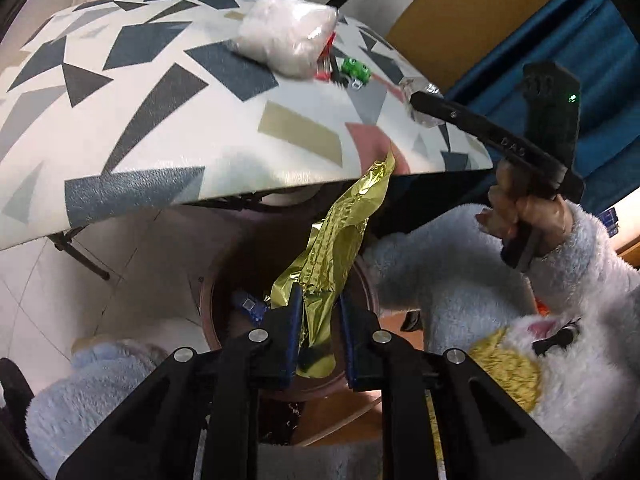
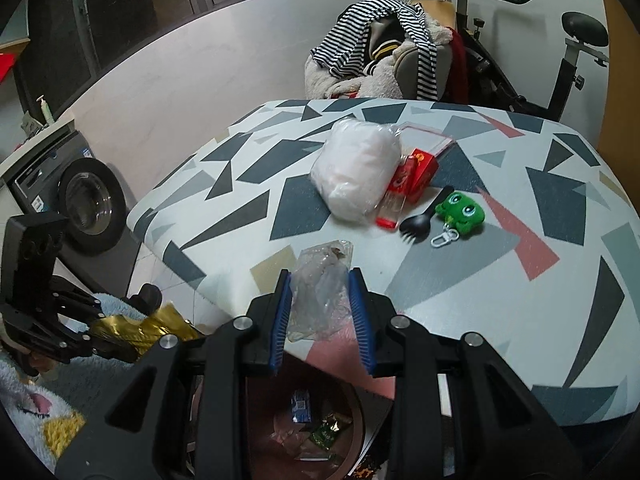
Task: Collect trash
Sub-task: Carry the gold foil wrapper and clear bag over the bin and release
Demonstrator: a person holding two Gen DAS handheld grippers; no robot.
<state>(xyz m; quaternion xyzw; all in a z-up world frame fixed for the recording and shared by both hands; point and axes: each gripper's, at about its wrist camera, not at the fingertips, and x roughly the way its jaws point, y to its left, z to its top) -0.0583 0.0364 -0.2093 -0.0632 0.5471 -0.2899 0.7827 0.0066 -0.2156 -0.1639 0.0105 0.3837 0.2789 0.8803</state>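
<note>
Trash already lies in the bin (image 2: 356,432) below both grippers; left gripper (image 1: 318,320) pinches gold foil wrapper (image 1: 332,240), right gripper (image 2: 320,304) pinches clear plastic bag (image 2: 316,292) off the surface (image 2: 520,280); neither dropped yet.

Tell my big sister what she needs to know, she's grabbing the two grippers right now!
Left gripper: shut on the gold foil wrapper, held above the brown bin.
Right gripper: fingers around the clear plastic wrapper at the table edge, above the bin too; grip unclear.
Done: some wrappers already lie in the bin.
Left: drop both pieces. The white bag, red box, black spork and green frog keychain remain on the table.
</note>
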